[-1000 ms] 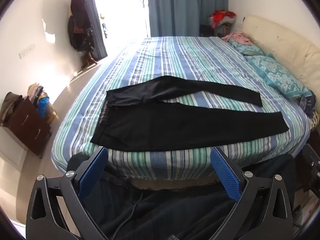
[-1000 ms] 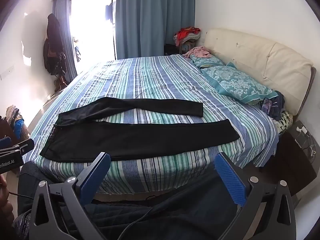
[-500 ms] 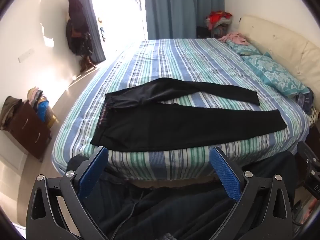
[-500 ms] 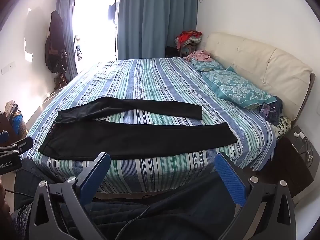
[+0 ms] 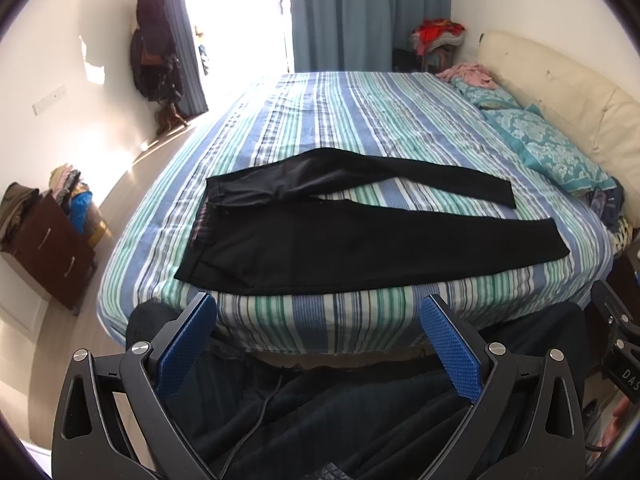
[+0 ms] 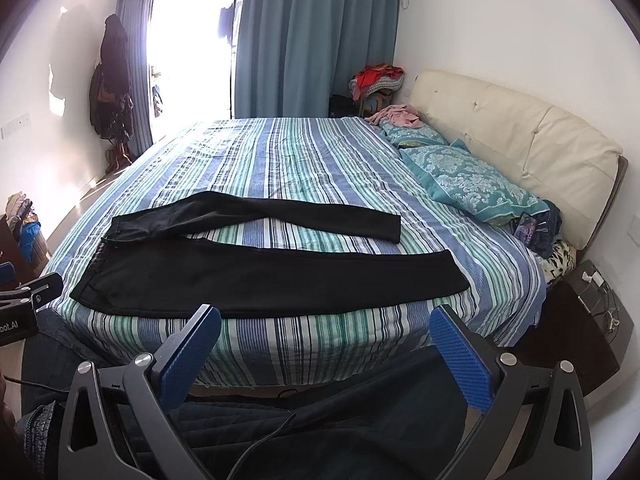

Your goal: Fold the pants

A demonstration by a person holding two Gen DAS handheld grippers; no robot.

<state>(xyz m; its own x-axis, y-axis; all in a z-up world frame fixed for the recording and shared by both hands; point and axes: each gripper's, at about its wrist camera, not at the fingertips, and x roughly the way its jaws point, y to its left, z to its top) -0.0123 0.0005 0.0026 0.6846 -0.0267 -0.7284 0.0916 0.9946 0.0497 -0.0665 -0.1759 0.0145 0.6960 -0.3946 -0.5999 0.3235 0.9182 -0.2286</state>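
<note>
Pants (image 5: pixel 360 236), long, black and of thin cloth, lie flat and unfolded on the striped blue-green bedspread (image 5: pixel 340 120) just ahead of the left gripper (image 5: pixel 318 332) and right gripper (image 6: pixel 326 344), both spread wide and empty, so folding seems unstarted and next calls for reaching forward to pinch a leg.

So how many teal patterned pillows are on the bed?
2: one teal floral pillow beside the cream headboard, another farther back under pink clothing. More may be hidden.
</note>
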